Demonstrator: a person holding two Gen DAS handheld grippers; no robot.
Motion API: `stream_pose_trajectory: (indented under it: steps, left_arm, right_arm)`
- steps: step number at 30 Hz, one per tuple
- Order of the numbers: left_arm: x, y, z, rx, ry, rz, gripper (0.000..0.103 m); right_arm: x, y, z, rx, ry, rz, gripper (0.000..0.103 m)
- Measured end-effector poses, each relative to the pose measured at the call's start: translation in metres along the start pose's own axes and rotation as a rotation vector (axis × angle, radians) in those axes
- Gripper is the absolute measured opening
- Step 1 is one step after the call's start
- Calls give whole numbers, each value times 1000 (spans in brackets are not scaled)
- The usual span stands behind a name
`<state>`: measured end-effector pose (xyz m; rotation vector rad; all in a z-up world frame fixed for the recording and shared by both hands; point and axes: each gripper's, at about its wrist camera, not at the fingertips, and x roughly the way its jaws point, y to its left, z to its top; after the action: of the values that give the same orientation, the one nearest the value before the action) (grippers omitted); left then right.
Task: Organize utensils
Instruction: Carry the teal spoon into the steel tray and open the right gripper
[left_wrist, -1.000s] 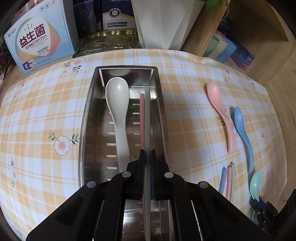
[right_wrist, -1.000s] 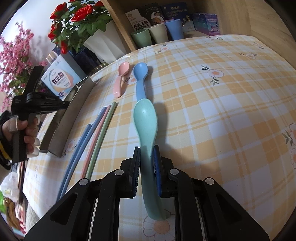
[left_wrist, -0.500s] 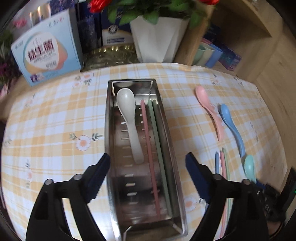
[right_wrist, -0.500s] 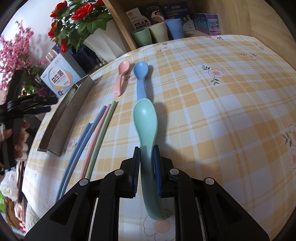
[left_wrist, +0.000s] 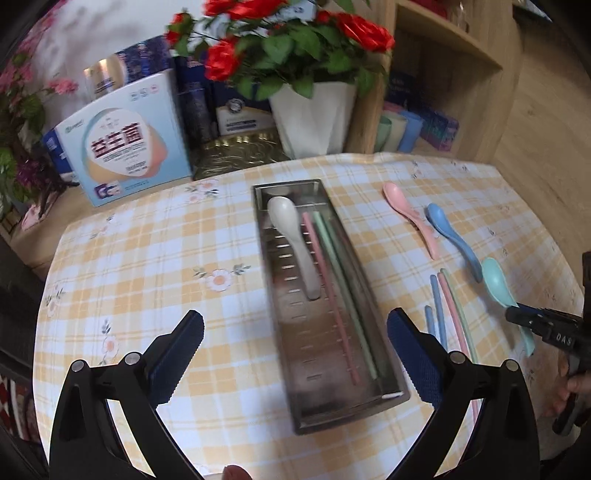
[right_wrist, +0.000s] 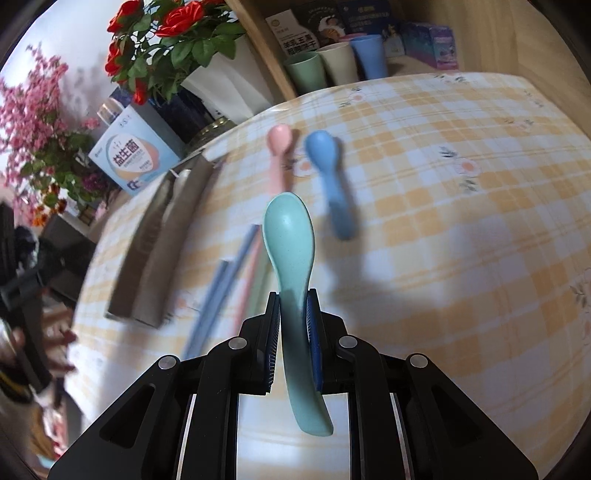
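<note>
A steel tray lies lengthwise on the checked tablecloth and holds a white spoon, a pink chopstick and a green chopstick. My left gripper is open and empty above the tray's near end. My right gripper is shut on a teal spoon and holds it above the cloth; the teal spoon also shows in the left wrist view. A pink spoon, a blue spoon and loose chopsticks lie right of the tray.
A light blue box, a white vase of red roses and a gold dish stand behind the tray. Coloured cups sit in the wooden shelf at the back right. The tray also shows left in the right wrist view.
My left gripper has opened, let go of the green chopstick into the tray, and pulled back and up. My right gripper has lifted the teal spoon off the cloth.
</note>
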<state>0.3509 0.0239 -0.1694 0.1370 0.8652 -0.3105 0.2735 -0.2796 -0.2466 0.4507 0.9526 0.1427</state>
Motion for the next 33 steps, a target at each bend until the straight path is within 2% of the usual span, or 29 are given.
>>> stream_pose_trajectory:
  steps: [4, 6, 10, 12, 15, 20, 24, 28, 33]
  left_arm:
    - [-11, 22, -14, -29, -23, 78, 97]
    - [-15, 33, -20, -66, -23, 63, 97]
    - [-26, 56, -39, -157, -23, 83, 97]
    - [-30, 67, -49, -231, -23, 48, 97]
    - [-39, 80, -62, -319, -31, 49, 97]
    - [-49, 95, -77, -414, -43, 18, 97]
    - [-55, 100, -78, -419, -49, 54, 97]
    - [-55, 101, -77, -430, -42, 55, 97]
    - [-57, 93, -75, -402, -43, 91, 97]
  right_arm:
    - [15, 41, 14, -17, 32, 42, 15]
    - [26, 70, 22, -37, 47, 65, 15]
    - [48, 124, 36, -82, 82, 94, 15]
    - [65, 148, 42, -96, 118, 85, 15]
    - [87, 170, 46, -109, 154, 57, 15]
    - [114, 190, 46, -133, 193, 4, 15]
    - [128, 194, 43, -122, 215, -23, 15]
    - [138, 198, 39, -119, 231, -39, 16]
    - [137, 202, 38, -135, 242, -23, 16]
